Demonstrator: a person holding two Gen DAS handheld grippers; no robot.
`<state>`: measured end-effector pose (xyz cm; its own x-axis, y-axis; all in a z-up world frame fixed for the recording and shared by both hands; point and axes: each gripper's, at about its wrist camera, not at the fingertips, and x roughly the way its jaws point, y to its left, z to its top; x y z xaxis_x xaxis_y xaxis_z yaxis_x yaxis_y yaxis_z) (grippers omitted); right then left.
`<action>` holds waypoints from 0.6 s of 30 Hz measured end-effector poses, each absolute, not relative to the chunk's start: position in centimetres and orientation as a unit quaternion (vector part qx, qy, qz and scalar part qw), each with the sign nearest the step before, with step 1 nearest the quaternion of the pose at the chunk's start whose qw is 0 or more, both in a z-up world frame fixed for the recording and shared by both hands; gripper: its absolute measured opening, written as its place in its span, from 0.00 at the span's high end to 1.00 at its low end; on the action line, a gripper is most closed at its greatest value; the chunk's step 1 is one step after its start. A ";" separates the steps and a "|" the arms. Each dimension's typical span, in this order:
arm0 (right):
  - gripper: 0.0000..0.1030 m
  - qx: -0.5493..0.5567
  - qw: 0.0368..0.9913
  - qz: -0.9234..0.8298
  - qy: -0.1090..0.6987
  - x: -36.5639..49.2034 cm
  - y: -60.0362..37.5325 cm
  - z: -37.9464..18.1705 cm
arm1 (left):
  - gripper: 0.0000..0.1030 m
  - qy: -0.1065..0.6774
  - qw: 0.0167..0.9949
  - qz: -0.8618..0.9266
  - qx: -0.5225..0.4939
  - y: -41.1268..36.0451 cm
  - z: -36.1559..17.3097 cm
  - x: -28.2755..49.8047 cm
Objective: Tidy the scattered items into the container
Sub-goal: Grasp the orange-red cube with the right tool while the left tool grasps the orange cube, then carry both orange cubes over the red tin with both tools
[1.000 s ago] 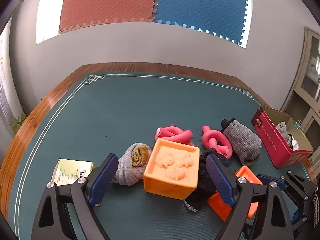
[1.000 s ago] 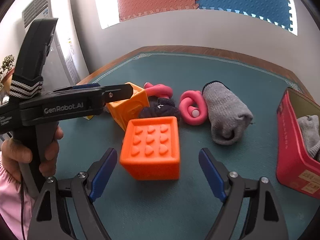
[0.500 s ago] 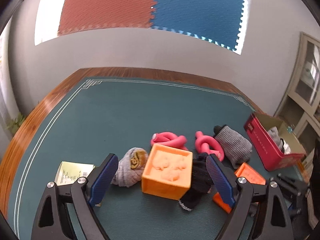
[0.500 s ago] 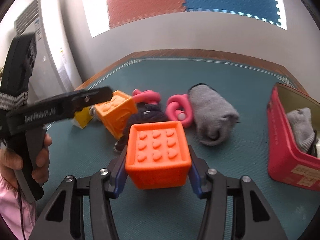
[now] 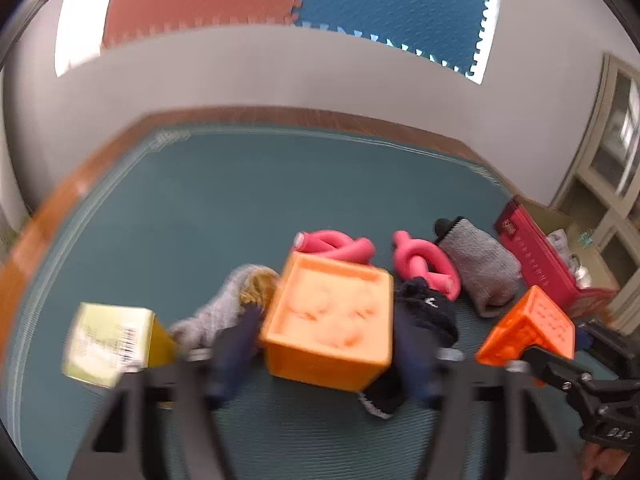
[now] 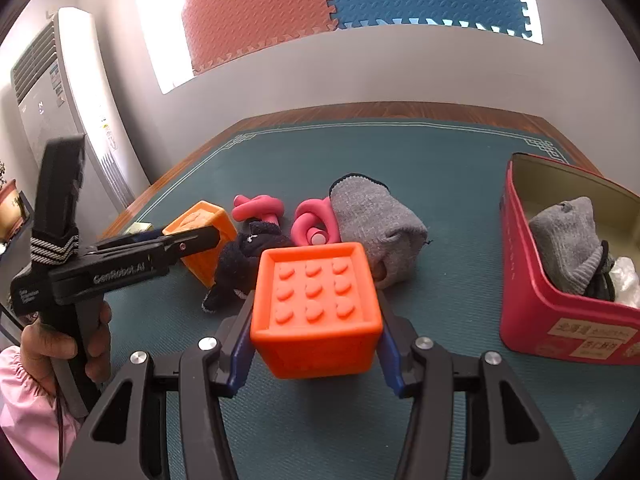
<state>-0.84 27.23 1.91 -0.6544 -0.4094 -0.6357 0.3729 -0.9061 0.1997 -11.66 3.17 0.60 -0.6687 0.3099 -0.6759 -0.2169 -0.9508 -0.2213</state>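
Blurring: left wrist view smeared; my left gripper point(image 5: 326, 336) pads flank pale orange cube point(image 5: 330, 320), grip cannot tell.
Right gripper point(image 6: 316, 336): clamping studded orange block point(image 6: 316, 304), frame centre.
Red tin point(image 6: 560, 316): right edge, cut off.

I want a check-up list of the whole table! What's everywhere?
Surface: teal mat on a wooden table.
Job's things: red tin holding a grey sock; loose grey sock, dark sock, pink foam rollers, rolled sock, yellow box.
Clutter: nothing seen.
Grippers: right gripper shut on studded orange cube; left gripper blurred, fingers flank pale orange cube.
Cables: nothing seen.
Surroundings: foam tiles, air conditioner, cabinet.
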 end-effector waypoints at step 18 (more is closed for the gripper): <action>0.45 0.264 0.143 -0.949 -0.097 0.3 34.2 6.7 | 0.47 -0.125 0.170 0.928 -0.307 3.8 5.1 -9.8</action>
<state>0.30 34.21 6.71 -0.8198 -0.3222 -0.4734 0.2196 -0.9404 0.2597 -9.75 3.78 5.13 -0.7542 0.3924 -0.5264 -0.2388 -0.9108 -0.3369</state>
